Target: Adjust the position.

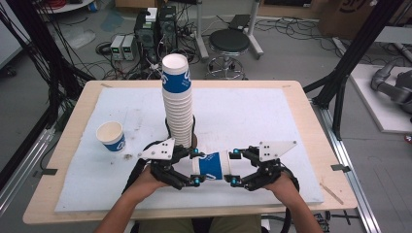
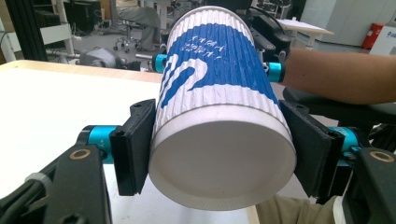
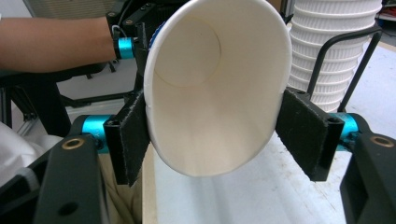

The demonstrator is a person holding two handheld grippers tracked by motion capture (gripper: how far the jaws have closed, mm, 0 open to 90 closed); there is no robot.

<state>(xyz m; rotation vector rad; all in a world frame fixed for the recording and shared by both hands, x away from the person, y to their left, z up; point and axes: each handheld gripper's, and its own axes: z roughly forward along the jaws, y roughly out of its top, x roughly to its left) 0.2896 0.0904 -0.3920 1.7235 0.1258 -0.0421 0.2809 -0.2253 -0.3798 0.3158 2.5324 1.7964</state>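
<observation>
The paper cup lay on its side in the air just above the near middle of the desk, held between both grippers. The left gripper was clamped on its base end, pads against the ribbed wall. The right gripper sat at the rim end; there one pad touched, while the other seemed to stand just clear, so I could not tell whether it gripped. The cup looked light, thin and easily crushed, so a gentle hold near the stiffer base or rolled rim would suit. The tall cup stack stood just behind; a single cup sat near the left edge. Open room lay to the right.
</observation>
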